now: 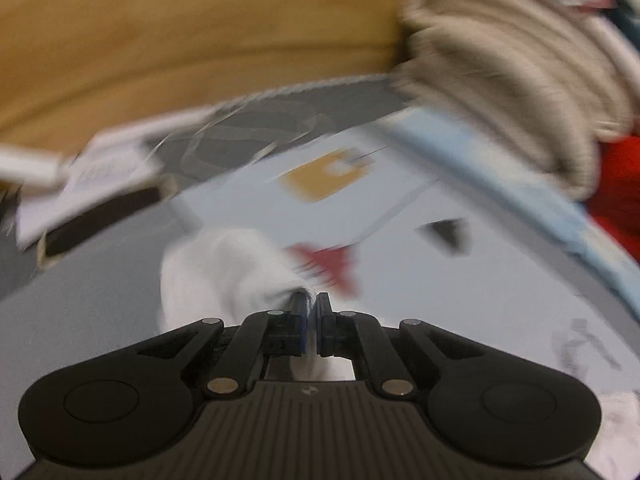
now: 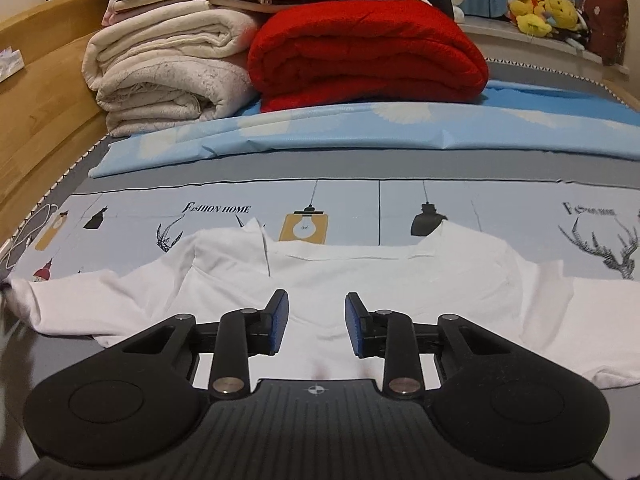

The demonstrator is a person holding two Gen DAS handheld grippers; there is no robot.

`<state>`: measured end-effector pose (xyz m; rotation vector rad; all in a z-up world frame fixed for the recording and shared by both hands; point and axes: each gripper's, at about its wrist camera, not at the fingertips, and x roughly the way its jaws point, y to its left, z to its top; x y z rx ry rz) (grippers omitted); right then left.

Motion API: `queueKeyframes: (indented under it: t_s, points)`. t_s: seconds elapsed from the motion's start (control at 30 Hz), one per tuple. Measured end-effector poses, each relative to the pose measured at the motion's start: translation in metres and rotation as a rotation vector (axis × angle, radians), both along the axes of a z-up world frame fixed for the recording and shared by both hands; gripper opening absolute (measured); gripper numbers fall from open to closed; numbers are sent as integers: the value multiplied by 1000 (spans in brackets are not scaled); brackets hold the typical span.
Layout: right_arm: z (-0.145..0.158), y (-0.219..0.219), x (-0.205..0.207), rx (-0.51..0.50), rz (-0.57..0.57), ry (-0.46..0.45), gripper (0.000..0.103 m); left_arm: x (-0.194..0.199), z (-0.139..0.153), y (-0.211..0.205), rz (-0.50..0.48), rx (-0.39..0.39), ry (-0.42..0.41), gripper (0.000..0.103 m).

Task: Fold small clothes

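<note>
A small white shirt lies spread flat on the printed bed sheet, its sleeves reaching out to both sides. My right gripper is open and empty, hovering just above the shirt's near middle. In the blurred left wrist view my left gripper is shut on a bunched end of the white shirt, which hangs to the left of the fingers above the sheet.
Folded cream blankets and a red blanket are stacked at the far end on a light blue cloth. A wooden bed frame runs along the left. Plush toys sit far right.
</note>
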<state>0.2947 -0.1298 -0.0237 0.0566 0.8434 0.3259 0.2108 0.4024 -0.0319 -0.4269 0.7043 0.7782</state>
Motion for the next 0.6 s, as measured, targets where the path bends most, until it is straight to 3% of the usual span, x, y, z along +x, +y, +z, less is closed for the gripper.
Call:
queueKeyframes:
  t_s: [0.1,0.2,0.3,0.33,0.4,0.5,0.6]
  points:
    - [5,-4,-8,-7,-10,-2,31,14,31,-58,-179,0,-86,4]
    - [6,-5,-19,-19,-20,12,30,22,59,-141,-424,-3,-174,4]
    - [6,-7,-32,-63,-50,11,30,23,71,-221,-667,-77,-230,8]
    - [5,-8,-34,-65,-62,19,30,24,71,-246,-751,-125,-237,12]
    - [3,-11,-39,-55,-87,48,30,21,69,-277,-861,-185,-251,52]
    - [0,-18,-47,-34,-119,62,30,15,65,-289,-823,-142,-235,56]
    - [-1,-23,-54,-16,-140,53,29,13,52,-263,-674,-180,-181,55]
